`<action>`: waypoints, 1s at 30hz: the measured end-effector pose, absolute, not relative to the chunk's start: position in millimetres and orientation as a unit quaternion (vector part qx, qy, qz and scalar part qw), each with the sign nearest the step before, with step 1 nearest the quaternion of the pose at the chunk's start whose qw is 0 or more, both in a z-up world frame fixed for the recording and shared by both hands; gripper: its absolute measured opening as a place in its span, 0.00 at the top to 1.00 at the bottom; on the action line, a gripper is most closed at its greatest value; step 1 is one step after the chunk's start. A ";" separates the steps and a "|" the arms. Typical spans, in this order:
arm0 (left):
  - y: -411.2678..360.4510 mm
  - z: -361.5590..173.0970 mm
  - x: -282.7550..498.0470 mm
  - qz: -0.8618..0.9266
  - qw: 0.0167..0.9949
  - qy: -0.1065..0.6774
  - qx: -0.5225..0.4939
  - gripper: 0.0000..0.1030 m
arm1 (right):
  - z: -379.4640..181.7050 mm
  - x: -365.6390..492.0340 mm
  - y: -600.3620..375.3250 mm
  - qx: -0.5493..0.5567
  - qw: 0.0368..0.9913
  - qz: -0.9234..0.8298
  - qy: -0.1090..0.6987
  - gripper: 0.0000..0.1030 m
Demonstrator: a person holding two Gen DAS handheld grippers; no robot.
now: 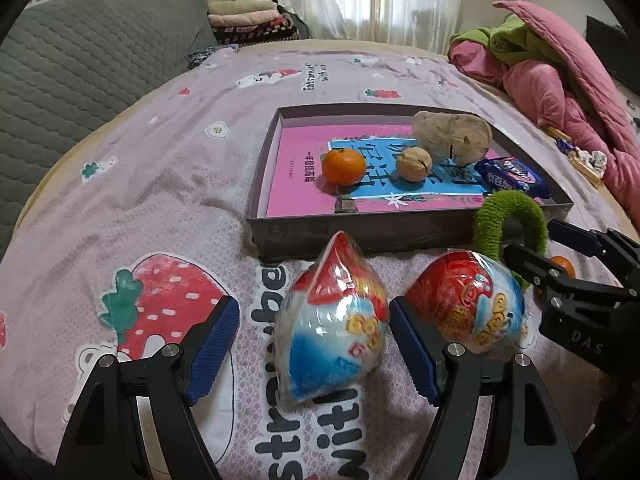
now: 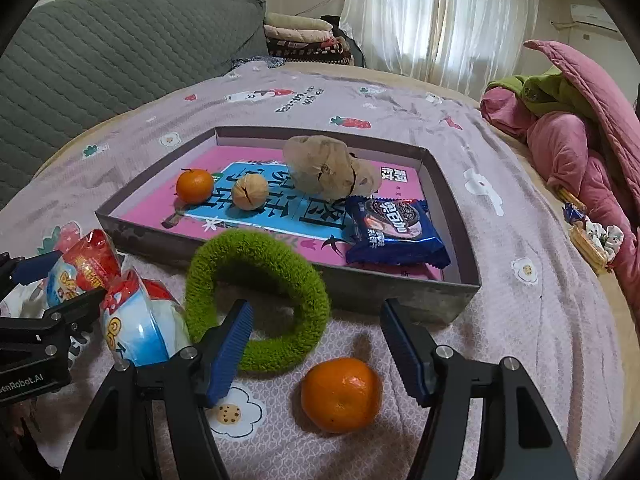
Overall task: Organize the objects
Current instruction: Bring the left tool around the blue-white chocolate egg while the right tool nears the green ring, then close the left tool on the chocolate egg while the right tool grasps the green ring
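The job looks roughly half done, judging by what already sits in the shallow box point(image 2: 404, 298) ahead of both tools: 1 tangerine point(image 2: 195, 186), a walnut point(image 2: 249, 191), a lumpy brown potato-like thing point(image 2: 328, 174) and a blue cookie packet point(image 2: 394, 232), all resting on a pink and blue book cover point(image 2: 256, 208) that lines the bottom. 4 things remain on the bed sheet point(image 2: 520, 312) outside it. The left hand-held gripper point(image 1: 314, 348) is spread wide with nothing held, and a wrapped red, white and blue snack packet point(image 1: 332, 320) lies between its fingers, apart from both pads as far as can be told; a 2nd packet of the same kind point(image 1: 468, 304) lies just outside its right finger. The right hand-held gripper point(image 2: 316, 348) is also wide open and empty, with a loose tangerine point(image 2: 340, 394) lying between its fingers, nearer the camera than the tips, and a fuzzy green ring point(image 2: 256, 300) just ahead of its left finger, close to the box's near wall. Each tool seems lined up to close on the item in front of it and lift it over that wall; the ring and the 2nd packet would follow
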State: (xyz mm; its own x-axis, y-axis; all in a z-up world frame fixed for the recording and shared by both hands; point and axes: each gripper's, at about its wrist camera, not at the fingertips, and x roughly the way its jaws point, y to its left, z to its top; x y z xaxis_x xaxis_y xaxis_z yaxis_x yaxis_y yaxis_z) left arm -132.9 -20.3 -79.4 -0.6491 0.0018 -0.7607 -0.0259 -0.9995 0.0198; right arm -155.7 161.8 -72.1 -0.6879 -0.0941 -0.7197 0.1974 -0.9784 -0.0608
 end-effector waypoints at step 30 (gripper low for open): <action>-22.0 -88.3 -154.2 0.900 0.022 -0.023 -0.436 0.24 | -76.3 -161.7 157.7 0.395 0.093 -0.912 0.063 0.71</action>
